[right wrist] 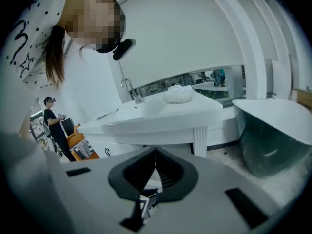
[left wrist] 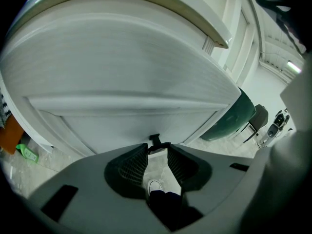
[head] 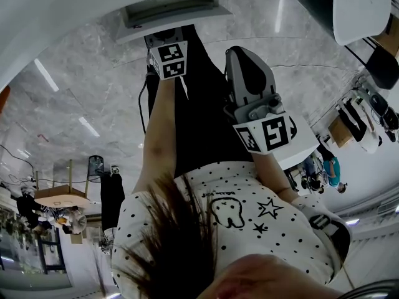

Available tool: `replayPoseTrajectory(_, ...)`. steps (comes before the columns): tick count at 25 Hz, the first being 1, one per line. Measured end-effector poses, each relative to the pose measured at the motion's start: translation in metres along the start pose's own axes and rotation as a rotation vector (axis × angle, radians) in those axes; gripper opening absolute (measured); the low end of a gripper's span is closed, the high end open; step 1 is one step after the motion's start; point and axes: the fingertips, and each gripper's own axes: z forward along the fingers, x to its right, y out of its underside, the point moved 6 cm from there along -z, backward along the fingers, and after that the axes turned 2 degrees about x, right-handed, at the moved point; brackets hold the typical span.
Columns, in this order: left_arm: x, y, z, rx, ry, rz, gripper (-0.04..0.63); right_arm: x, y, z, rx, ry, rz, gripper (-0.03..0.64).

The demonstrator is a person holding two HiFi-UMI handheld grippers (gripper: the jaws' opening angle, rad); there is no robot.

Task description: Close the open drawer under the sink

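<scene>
The left gripper [left wrist: 157,149] points down at the white front of the drawer [left wrist: 136,82], which fills most of the left gripper view beneath the overhanging rim of the counter [left wrist: 185,13]. Its jaws stand apart with nothing gripped. Only the floor [left wrist: 158,167] and the person's shoe [left wrist: 155,185] show in the gap, and a small dark handle [left wrist: 154,140] sits just past the tips. Whether the tips touch the front I cannot tell.

In the head view the drawer seems to show as a grey-lined box jutting out from under the counter at the top. From that I judge it is not yet closed, and the step in hand is the approach to its front. The next move calls for setting the left gripper against the front near the handle. It should then push straight in and level, so the drawer runs back without skewing.

The right gripper [right wrist: 156,152] sits off to the right, jaws together and empty, looking across at the counter and its tap [right wrist: 130,89].

The counter rim overhangs the drawer, so the push has to stay low under that edge. The floor around the person's legs looks open. A bathtub [right wrist: 273,130] stands further right, well apart from the drawer.
</scene>
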Motion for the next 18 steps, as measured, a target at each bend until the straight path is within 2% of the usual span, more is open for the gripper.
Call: replayPoseTrajectory(18,0.011,0.011,-0.015,0.019,0.007,-0.010,0.121,-0.011,0.008,-0.003,-0.024,-0.039,-0.009,0.015)
